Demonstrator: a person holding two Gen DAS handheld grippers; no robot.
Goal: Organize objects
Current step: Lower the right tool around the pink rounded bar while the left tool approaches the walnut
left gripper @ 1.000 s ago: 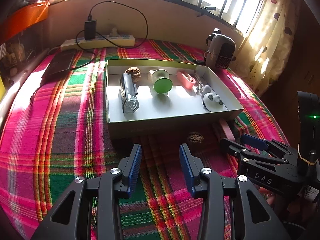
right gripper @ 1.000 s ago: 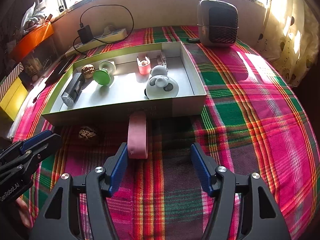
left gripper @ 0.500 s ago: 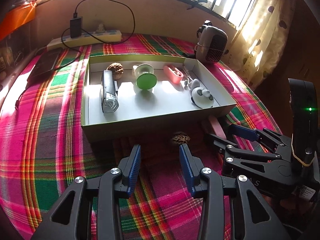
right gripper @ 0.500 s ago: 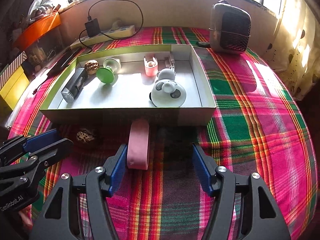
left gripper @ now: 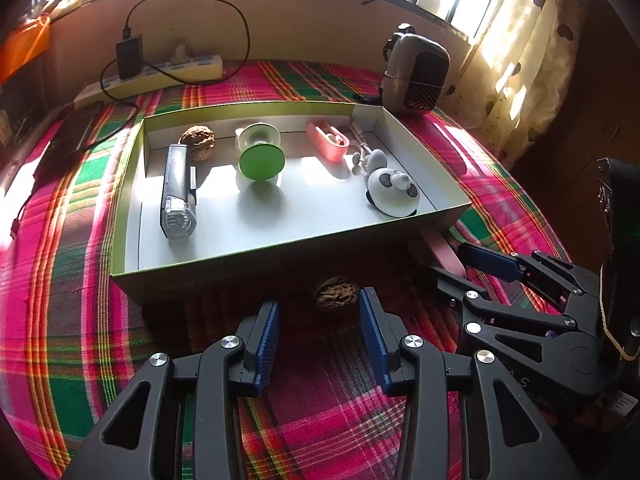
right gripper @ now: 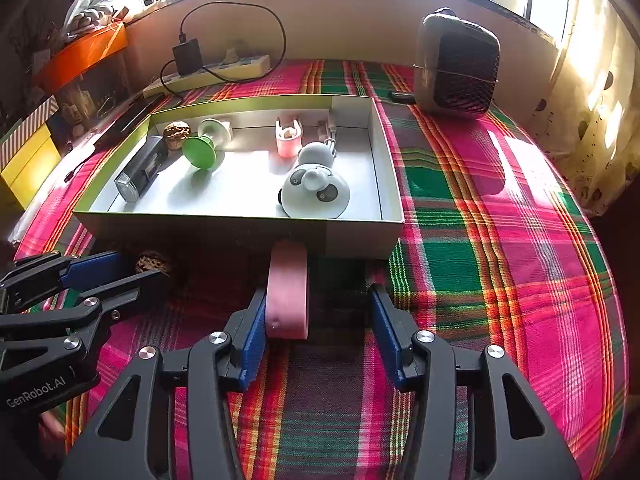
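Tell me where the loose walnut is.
In the left wrist view the walnut lies on the cloth before the box, just ahead of the open left gripper.

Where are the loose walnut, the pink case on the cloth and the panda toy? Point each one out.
loose walnut (left gripper: 335, 293): left wrist view, middle of its shell.
pink case (right gripper: 287, 294): right wrist view, middle of its top face.
panda toy (right gripper: 315, 196): right wrist view, centre of its white body.
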